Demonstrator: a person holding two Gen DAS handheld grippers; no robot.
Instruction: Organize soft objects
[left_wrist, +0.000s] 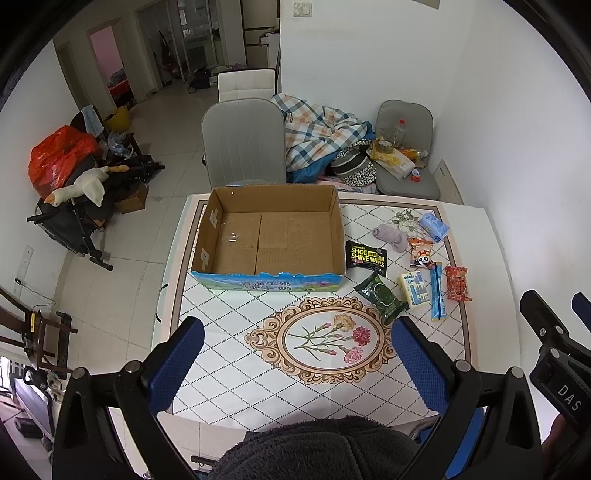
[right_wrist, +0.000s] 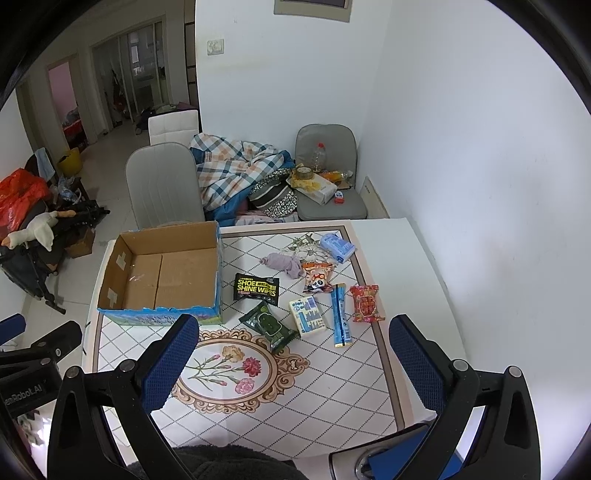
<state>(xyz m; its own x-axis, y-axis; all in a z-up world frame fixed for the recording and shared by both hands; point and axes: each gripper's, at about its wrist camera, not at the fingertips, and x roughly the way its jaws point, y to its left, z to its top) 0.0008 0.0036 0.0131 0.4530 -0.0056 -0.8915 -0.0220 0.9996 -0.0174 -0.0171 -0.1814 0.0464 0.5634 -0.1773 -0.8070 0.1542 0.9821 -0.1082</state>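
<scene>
An empty cardboard box (left_wrist: 269, 236) (right_wrist: 162, 273) stands at the table's far left. To its right lie soft packs: a black shoe-wipes pack (left_wrist: 366, 257) (right_wrist: 256, 288), a dark green pack (left_wrist: 380, 296) (right_wrist: 269, 325), a yellow-blue pack (left_wrist: 414, 289) (right_wrist: 307, 316), a long blue stick pack (left_wrist: 437, 291) (right_wrist: 340, 320), a red pack (left_wrist: 457, 283) (right_wrist: 366, 303), a panda snack pack (left_wrist: 421, 252) (right_wrist: 317, 277), a lilac cloth (left_wrist: 388, 236) (right_wrist: 282, 264) and a light blue tissue pack (left_wrist: 434, 226) (right_wrist: 337, 246). My left gripper (left_wrist: 295, 363) and right gripper (right_wrist: 291, 363) are open and empty above the table's near side.
The table (left_wrist: 236, 354) has a patterned cloth with a flower medallion. Grey chairs (left_wrist: 243, 144) stand behind it, one with a plaid quilt (left_wrist: 321, 136). A white wall (right_wrist: 480, 184) is on the right. Clutter stands on the floor at left (left_wrist: 74, 177).
</scene>
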